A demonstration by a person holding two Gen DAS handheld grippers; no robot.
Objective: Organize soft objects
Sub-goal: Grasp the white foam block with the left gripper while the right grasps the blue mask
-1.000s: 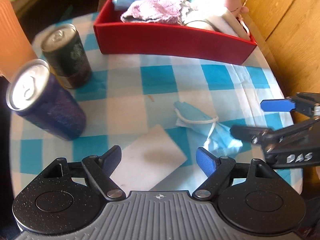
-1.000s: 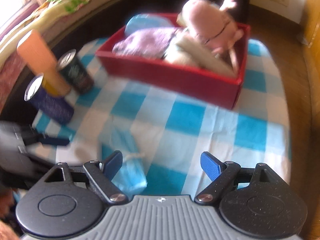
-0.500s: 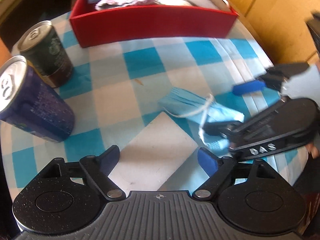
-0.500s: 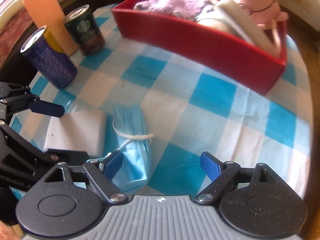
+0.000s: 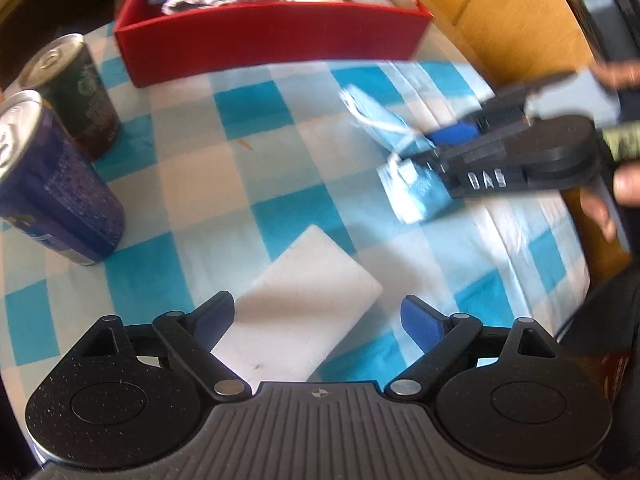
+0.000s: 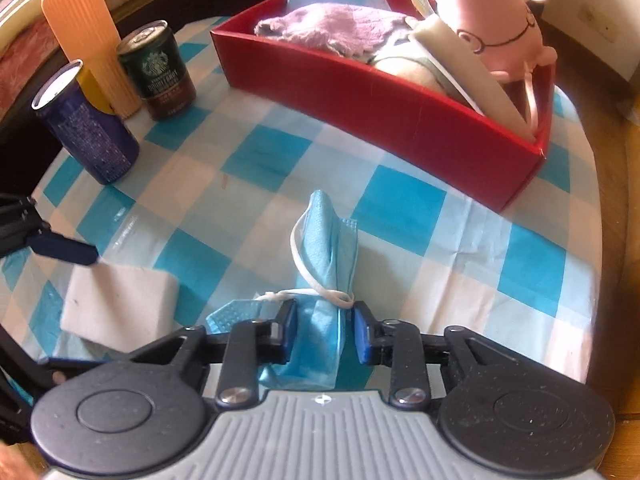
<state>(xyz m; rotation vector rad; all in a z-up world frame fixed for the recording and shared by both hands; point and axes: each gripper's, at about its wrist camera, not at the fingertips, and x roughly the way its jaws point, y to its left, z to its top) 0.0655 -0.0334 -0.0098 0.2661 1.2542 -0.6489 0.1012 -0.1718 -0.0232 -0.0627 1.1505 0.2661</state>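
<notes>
- On checked tabletop (image 6: 400, 208): right gripper (image 6: 325, 330), jaws clamped on folded blue face mask (image 6: 326, 248)
- left gripper (image 5: 316, 316), jaws spread wide above white sponge (image 5: 304, 304)
- red box (image 6: 360, 92), holding soft items

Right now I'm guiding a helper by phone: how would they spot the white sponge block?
Start at the red box at the far side of the checked tablecloth, then come toward the near edge. The white sponge block lies flat there, left of the folded blue face mask. It is the only plain white slab, unlike the upright drink cans further back.
</notes>
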